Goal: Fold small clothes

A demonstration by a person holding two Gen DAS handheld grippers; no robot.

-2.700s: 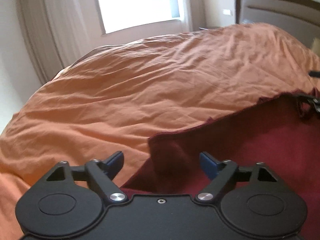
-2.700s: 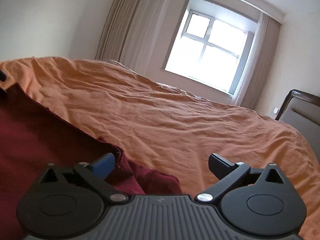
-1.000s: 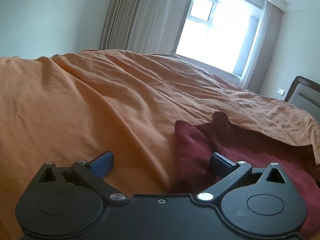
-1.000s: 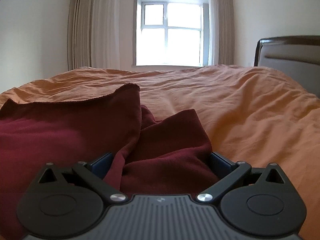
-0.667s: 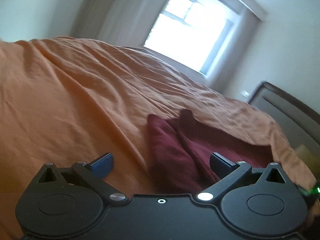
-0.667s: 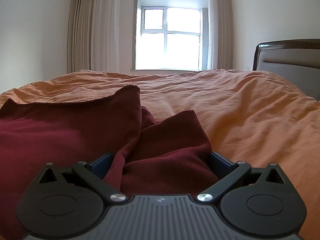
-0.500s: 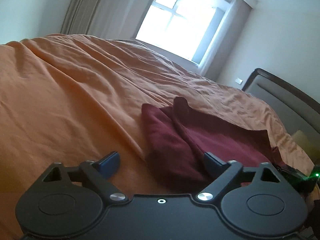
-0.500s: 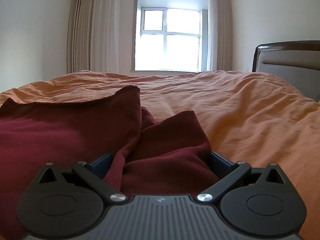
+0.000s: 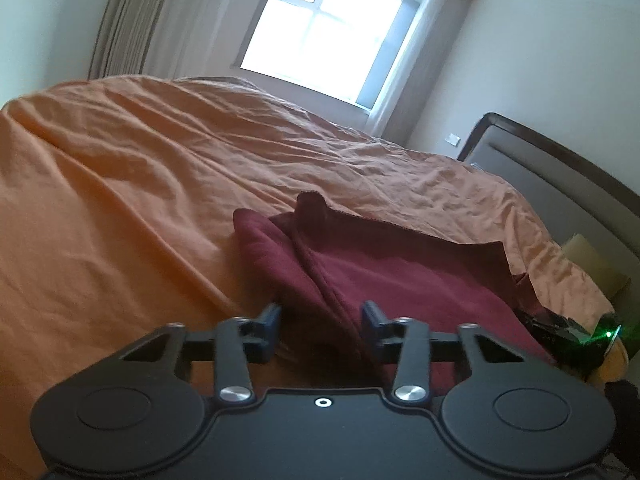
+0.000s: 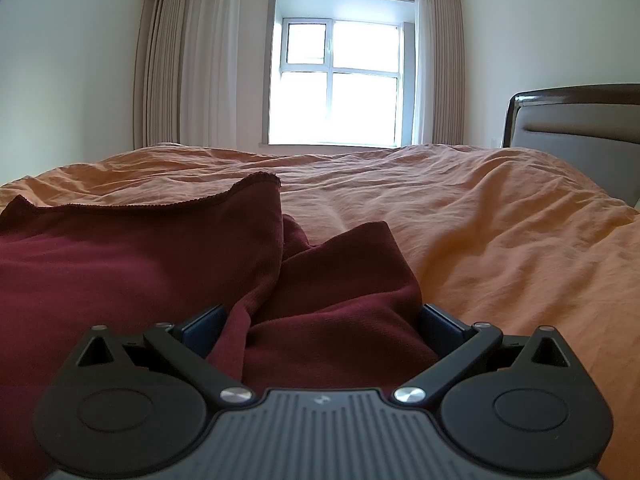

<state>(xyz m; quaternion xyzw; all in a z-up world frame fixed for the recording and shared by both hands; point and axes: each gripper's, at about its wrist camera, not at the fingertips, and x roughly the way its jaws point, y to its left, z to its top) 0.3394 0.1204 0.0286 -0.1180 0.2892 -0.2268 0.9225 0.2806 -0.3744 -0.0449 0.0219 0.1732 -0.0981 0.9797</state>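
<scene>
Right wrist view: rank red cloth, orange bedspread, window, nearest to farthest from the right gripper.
1. Red cloth: bunched between the open fingers of the right gripper.
2. Orange bedspread: lying under and beyond the cloth, mostly to the right.
3. Window: on the far wall, straight ahead.

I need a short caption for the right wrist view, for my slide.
Right gripper, fingers open, around a bunched fold of the dark red cloth on the orange bedspread.
</scene>
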